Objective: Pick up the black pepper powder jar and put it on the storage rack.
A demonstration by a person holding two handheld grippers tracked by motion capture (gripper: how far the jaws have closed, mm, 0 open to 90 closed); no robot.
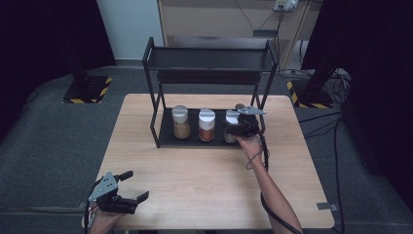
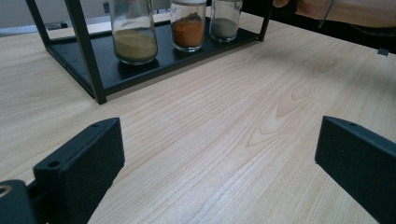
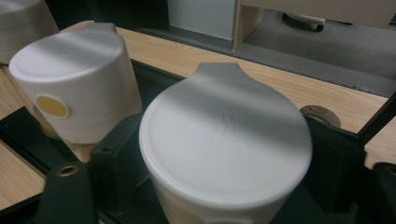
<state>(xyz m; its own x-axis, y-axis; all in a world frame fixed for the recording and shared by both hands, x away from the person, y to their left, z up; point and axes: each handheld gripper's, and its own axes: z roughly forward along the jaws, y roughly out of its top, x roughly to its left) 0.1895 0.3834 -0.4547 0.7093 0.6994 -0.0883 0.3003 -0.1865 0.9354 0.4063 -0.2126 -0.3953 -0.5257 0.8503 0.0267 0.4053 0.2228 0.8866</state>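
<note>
High view shows three jars in a row on the bottom shelf of a black rack (image 1: 155,127) on the bench (image 1: 204,185): a tan powder jar (image 1: 181,122), an orange powder jar (image 1: 206,125) and a grey powder jar (image 1: 231,123). Right tongs (image 1: 242,127) sit around the grey powder jar's white lid, partly open, but I cannot tell if they squeeze it. Left tongs (image 1: 134,186) are wide open and hold nothing, low over the bench's near edge.

Soft overhead light, dark surroundings (close-ups blurred).
</note>
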